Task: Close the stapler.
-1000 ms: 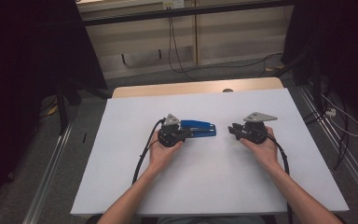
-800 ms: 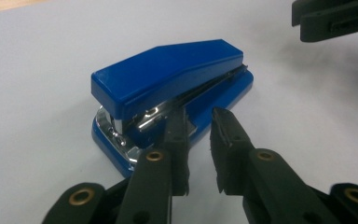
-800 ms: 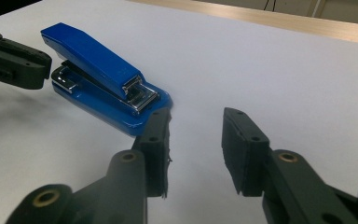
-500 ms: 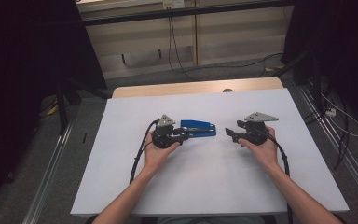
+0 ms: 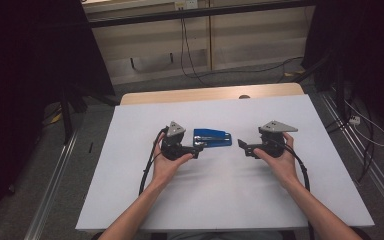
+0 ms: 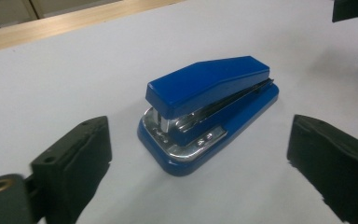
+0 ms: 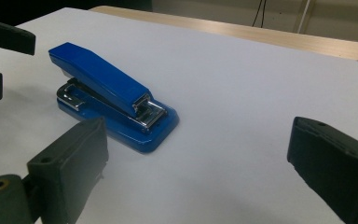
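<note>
Left gripper (image 5: 196,151) has just been opening: we see its jaws spread wide, nothing between the pads, blue stapler (image 5: 212,137) lying just ahead of them on the white table (image 5: 220,200). Right gripper (image 5: 242,146) also just opened, released, near the stapler's other end, not touching.

Stapler's (image 5: 212,137) near end behind jaws

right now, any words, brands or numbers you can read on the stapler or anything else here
No text can be read.
Blue stapler: small embossed marks on its chrome front plate, too blurred to read.
White table: no print or label.
Left gripper and right gripper: no readable marking.
</note>
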Motion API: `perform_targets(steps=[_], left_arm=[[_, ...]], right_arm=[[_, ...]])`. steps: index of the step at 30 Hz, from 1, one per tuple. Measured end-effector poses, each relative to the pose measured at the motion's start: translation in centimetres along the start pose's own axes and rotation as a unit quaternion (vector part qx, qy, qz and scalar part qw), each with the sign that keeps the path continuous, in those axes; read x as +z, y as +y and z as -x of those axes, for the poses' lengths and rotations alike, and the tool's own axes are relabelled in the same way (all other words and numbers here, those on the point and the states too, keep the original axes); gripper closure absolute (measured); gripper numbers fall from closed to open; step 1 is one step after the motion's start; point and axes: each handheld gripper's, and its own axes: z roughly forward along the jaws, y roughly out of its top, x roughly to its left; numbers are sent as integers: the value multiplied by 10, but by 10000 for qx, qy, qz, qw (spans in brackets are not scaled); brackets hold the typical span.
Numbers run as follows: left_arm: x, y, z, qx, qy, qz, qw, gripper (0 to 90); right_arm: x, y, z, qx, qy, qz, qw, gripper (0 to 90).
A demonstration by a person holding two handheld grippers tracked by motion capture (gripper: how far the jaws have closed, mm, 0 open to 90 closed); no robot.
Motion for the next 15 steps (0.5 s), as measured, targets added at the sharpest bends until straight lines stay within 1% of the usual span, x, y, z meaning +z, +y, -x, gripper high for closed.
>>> perform_targets(steps=[1, 2, 4, 6, 8, 9, 10, 11, 12, 13, 15], left_arm=[[0, 0, 0, -74, -10, 23, 10000, 41], [-1, 0, 0, -71, 45, -13, 10000, 41], [-4, 0, 1, 14, 119, -87, 9999, 39], [-7, -2, 1, 62, 24, -62, 10000, 38], [-10, -5, 0, 30, -25, -67, 10000, 37], [-11, -6, 0, -22, -52, -78, 10000, 38], [-12, -8, 0, -10, -35, -62, 10000, 40], [-13, -9, 1, 13, 36, -62, 10000, 41], [-15, -10, 2, 67, 107, -36, 9999, 42], [-17, -11, 2, 78, 133, 27, 9999, 42], [-21, -12, 2, 87, 130, 146, 9998, 41]], right_arm=[[-1, 0, 0, -9, -7, 38, 10000, 41], [-2, 0, 0, -33, -12, 83, 10000, 32], [-5, 1, 0, 6, 21, 131, 9999, 35], [-9, 1, -1, 28, 24, 176, 9998, 35], [-12, 1, -2, 35, -3, 135, 9999, 38], [-13, 0, -2, 14, -29, 121, 9999, 39], [-15, 0, -3, 3, -56, 142, 9999, 41], [-16, -1, -3, -23, -60, 161, 9998, 42], [-17, -1, -3, -30, -83, 166, 9998, 42], [-18, -2, -3, -32, -96, 174, 9998, 42], [-20, -2, -4, -85, -128, 192, 9997, 42]])
